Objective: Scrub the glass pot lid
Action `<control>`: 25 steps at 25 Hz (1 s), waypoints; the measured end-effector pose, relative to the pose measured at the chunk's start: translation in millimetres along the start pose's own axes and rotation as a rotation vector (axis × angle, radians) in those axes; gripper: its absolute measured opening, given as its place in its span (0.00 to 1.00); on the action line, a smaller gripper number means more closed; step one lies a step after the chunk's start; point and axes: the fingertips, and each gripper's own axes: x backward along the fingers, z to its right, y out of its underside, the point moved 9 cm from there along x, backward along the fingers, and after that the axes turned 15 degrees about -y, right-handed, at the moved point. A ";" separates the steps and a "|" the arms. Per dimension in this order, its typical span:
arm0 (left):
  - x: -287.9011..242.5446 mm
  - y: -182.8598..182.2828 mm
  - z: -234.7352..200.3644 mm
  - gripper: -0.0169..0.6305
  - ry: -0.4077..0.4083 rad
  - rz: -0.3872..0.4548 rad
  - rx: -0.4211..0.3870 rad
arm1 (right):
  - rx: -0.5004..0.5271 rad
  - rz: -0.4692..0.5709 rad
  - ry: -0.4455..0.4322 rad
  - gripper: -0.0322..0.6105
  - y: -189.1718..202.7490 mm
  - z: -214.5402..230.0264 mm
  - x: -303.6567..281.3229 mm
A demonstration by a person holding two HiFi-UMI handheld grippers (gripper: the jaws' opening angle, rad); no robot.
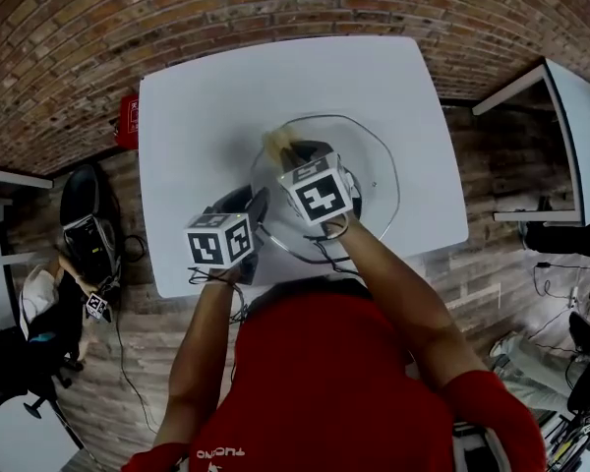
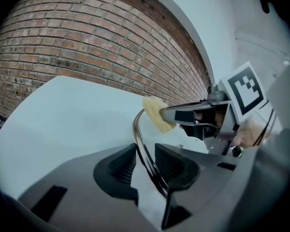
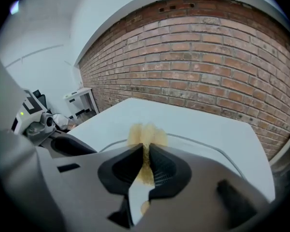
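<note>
Clamps the lid (image 1: pixel 379 170) by its rim in the left gripper (image 2: pixel 145 164), mid-bench (image 1: pixel 202 106). Pinches a sponge (image 3: pixel 146 135) in the right gripper (image 3: pixel 146 167) over the glass. Seems poised; scrubbing apparently mostly ahead.

Table (image 1: pixel 206 116): plain white, no pattern.
Wall (image 1: pixel 177 8): red-brown brick with pale mortar lines in staggered courses.
Floor (image 1: pixel 128 362): grey-brown wood planks.
Lid (image 1: pixel 374 165): clear glass with a silver metal rim.
Sponge (image 3: pixel 146 135): pale yellow.
Left gripper (image 2: pixel 146 161) and right gripper (image 3: pixel 146 166): grey bodies with black ribbed pads.
Left cube (image 1: pixel 219 240) and right cube (image 1: pixel 318 191): white faces with black square-block markers.
Shirt (image 1: pixel 324 382): red, with white lettering near one edge.
Box (image 1: pixel 128 121) beside the table: red.
</note>
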 end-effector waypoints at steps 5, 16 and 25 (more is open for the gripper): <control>-0.9 -1.4 -0.5 0.23 0.006 -0.006 -0.010 | -0.003 -0.025 0.040 0.13 6.1 10.7 -2.1; -1.4 -2.3 -2.8 0.23 0.023 -0.011 -0.014 | -0.103 -0.061 0.289 0.13 38.8 82.2 57.8; -1.5 -2.2 -2.7 0.23 0.019 -0.013 -0.008 | -0.125 0.004 0.091 0.13 31.2 5.8 49.6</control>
